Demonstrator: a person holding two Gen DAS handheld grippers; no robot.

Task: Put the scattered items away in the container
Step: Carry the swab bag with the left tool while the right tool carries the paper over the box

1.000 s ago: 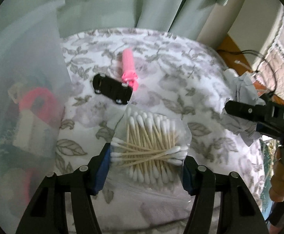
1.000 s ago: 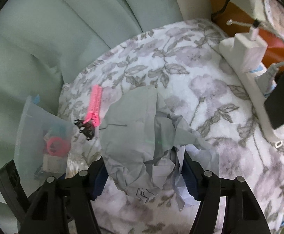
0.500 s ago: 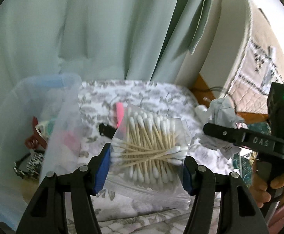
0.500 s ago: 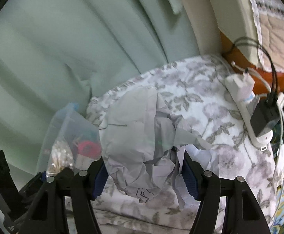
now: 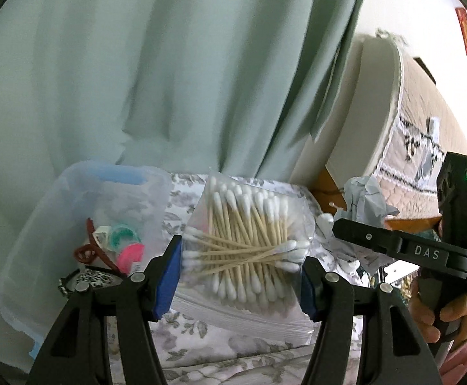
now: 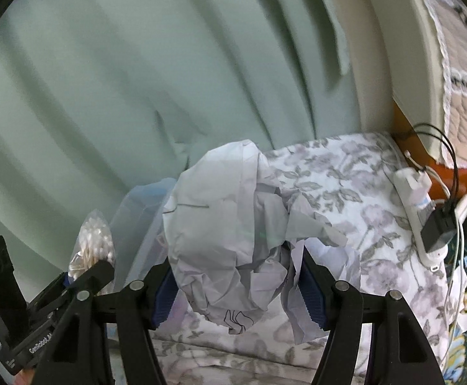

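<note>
1. A floral bedspread in grey and lilac covers the surface; pale green curtains hang behind it, and a quilted cream headboard stands to the right of the curtains.
2. The clear plastic container sits on the bedspread at the left, below the curtains. Inside it lie a pink ring, a teal ring, a dark red clip and a leopard-print band.
3. Just right of the container, the left gripper is clamped on a zip bag of cotton swabs, blue pads pressing both sides of the bag, which is held above the bedspread.
4. Further right of the container, the right gripper is clamped on a ball of crumpled paper, also lifted off the bedspread.
5. Only the left wrist view shows the container's contents and the person's hand gripping the right tool's handle.
6. Only the right wrist view shows a white power strip with a black adapter and cables at the bedspread's right edge, well apart from the container; there the container is mostly hidden behind the paper.
</note>
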